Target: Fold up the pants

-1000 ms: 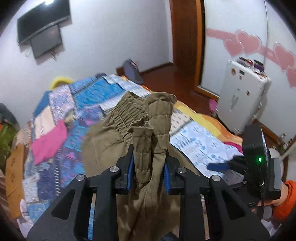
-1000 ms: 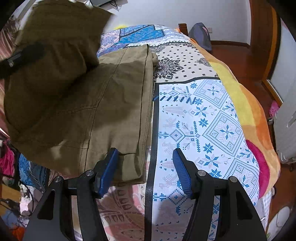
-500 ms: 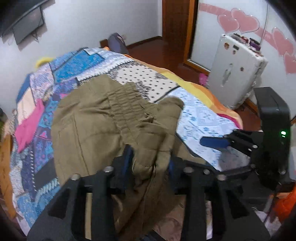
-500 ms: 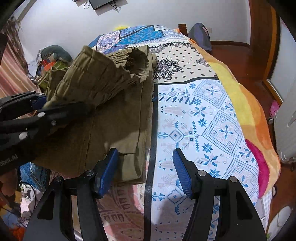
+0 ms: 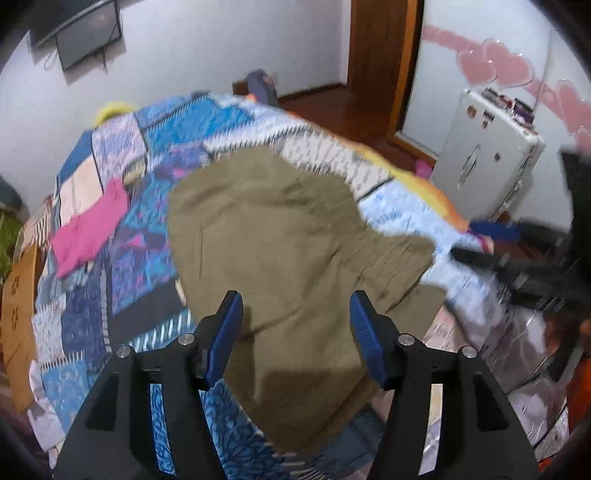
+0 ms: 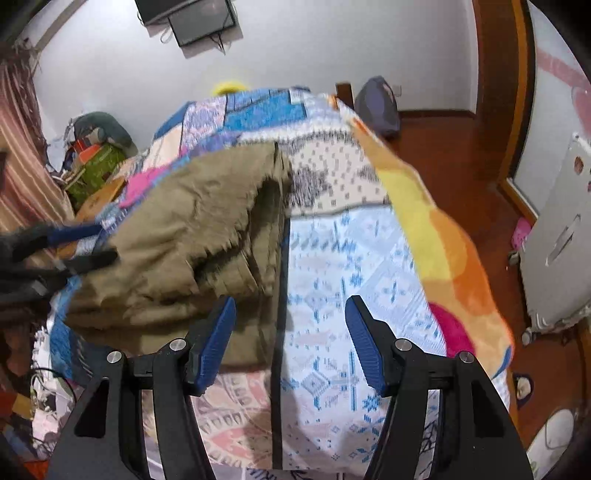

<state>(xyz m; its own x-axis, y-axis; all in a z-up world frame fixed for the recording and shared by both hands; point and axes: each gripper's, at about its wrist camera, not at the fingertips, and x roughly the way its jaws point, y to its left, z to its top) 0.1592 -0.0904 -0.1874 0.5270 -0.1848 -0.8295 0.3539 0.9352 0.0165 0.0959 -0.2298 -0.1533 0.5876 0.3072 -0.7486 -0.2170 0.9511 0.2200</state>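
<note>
Now both hand-held grippers gape above olive pants (image 5: 280, 236) on bedspread (image 6: 332, 277).

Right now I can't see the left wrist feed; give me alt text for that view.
The left hand-held gripper is open and empty above olive-brown pants, which lie loosely folded on a patchwork bedspread. The frame is motion-blurred. The right hand-held gripper reaches in from the right edge, a pink garment lies at left, and a white suitcase stands by the wall.

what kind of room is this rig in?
Most likely a home bedroom: the olive pants lie on a bed with a patchwork quilt, a TV hangs on the wall, and a white suitcase stands by the door.
</note>
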